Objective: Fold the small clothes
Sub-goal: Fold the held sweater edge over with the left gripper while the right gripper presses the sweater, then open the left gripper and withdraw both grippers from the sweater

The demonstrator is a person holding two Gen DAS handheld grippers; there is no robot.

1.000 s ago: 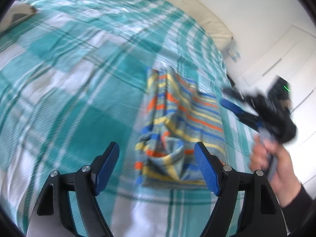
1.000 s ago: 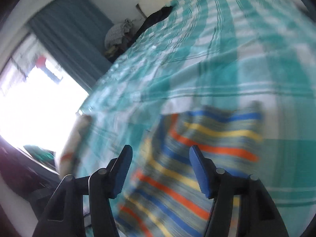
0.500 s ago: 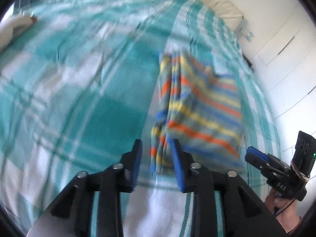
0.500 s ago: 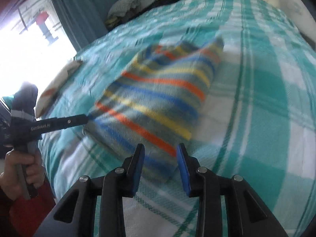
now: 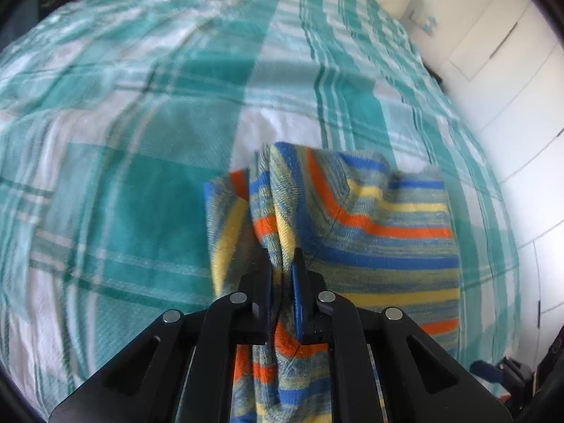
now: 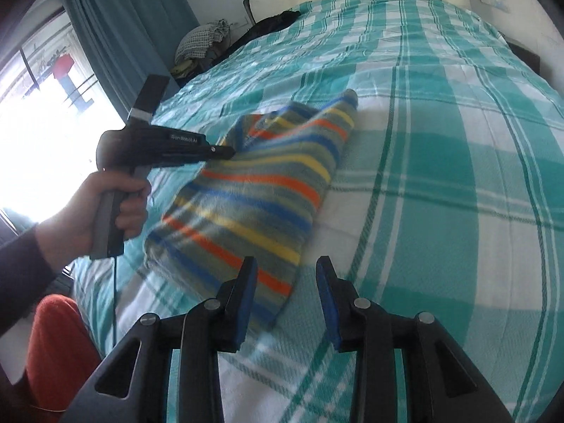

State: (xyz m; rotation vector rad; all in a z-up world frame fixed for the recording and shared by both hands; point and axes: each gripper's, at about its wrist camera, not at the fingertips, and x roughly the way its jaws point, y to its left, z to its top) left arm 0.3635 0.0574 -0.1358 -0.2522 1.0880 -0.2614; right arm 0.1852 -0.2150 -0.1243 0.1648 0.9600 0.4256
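Newly pinched striped garment [image 5: 370,232]

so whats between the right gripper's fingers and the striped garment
Only bare checked bedspread; the right gripper sits open just short of the striped garment, per the right wrist view.

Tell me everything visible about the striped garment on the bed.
The garment is soft knit with grey-green ground and blue, orange and yellow stripes. It lies folded and rumpled on the teal checked bedspread. The left tool is shut on a bunched edge, lifting it. The right tool stands open at a corner, not gripping.
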